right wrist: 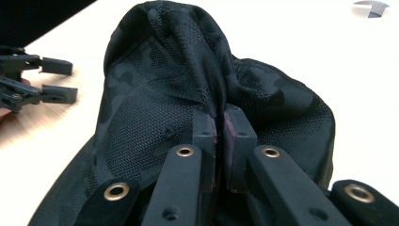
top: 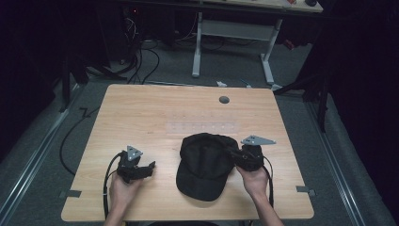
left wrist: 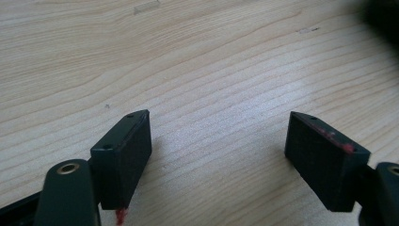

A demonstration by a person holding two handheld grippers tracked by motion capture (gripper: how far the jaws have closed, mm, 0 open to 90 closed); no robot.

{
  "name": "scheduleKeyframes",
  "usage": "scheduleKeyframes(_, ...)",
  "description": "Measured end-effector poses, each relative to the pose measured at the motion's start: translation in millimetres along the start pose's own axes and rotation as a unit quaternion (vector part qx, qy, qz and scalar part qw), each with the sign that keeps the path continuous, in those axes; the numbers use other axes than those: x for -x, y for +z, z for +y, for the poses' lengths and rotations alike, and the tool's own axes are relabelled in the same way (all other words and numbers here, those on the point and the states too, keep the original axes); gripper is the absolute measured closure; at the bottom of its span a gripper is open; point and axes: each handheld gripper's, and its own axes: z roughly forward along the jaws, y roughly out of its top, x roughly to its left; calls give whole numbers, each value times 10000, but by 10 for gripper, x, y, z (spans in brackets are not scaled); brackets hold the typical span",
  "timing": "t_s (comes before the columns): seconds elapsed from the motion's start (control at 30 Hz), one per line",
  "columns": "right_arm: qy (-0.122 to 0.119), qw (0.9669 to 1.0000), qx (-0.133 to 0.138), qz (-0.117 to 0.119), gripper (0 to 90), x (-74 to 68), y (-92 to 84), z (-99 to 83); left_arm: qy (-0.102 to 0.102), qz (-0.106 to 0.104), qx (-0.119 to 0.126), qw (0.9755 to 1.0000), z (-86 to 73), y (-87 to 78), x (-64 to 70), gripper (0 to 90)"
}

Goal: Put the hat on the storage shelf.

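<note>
Black camouflage mesh cap [top: 205,165] lies rumpled on the near middle of the pale wood-grain tabletop [top: 141,113]. Right gripper [right wrist: 217,136] fingers pinch its fabric; left gripper [left wrist: 219,155] fingers gape empty. Grey floor beyond.

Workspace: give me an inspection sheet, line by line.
Surface: light wooden table, with a grey round plug near the far edge and a clear strip mid-table.
Job's things: black cap, crown pinched into a raised fold.
Clutter: nothing seen on the table.
Grippers: right tongs shut on the cap fabric; left tongs open over bare wood, nothing between the jaws.
Cables: one black cable loops back from the left tongs, another from the right.
Surroundings: grey floor, cable bundle, white-legged desk beyond.
</note>
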Motion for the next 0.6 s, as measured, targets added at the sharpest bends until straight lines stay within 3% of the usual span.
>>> scheduleKeyframes(0.33,-101,9997,188,89,852,-23,-157,22,65,-102,-102,9999,19,-12,-3,234)
scheduleKeyframes(0.47,-109,9995,263,131,853,-29,-207,32,75,-270,-131,9995,20,-31,9,240)
scheduleKeyframes(0.6,-139,9992,329,173,853,-29,-243,36,49,-569,-86,9983,27,-59,38,236)
